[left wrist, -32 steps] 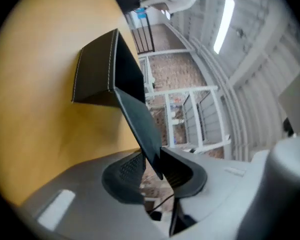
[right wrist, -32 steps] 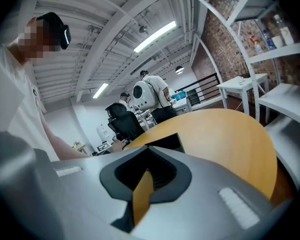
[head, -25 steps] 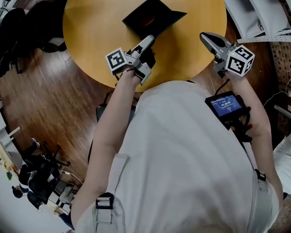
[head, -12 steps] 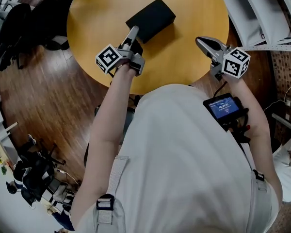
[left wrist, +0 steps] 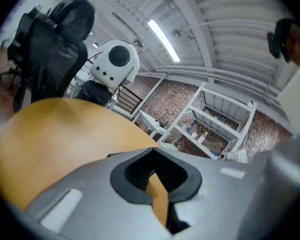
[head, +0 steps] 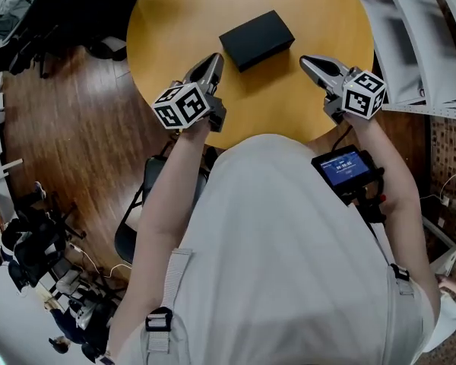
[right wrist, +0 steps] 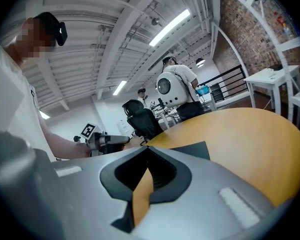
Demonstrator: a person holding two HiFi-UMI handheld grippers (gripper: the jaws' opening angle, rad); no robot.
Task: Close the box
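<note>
A black box [head: 257,39] lies with its lid down on the round yellow table [head: 319,14]. My left gripper [head: 213,61] hangs just left of and nearer than the box, apart from it, jaws shut with nothing between them. My right gripper [head: 307,62] hovers to the box's right, also apart from it, shut and empty. In the left gripper view the jaw tips [left wrist: 152,151] meet over bare table. The right gripper view has its tips [right wrist: 147,149] together, a corner of the box [right wrist: 192,150] beyond them, and the left gripper [right wrist: 127,140] across the table.
White shelving [head: 410,29] stands right of the table. Black office chairs [head: 30,36] sit on the wood floor at the upper left, and another chair [head: 137,204] is below the left arm. A small screen [head: 344,167] is strapped to the right forearm.
The box lid stood open a second ago with the left gripper at it; the lid is now down. The left gripper has drawn back from the box and shut its jaws.
</note>
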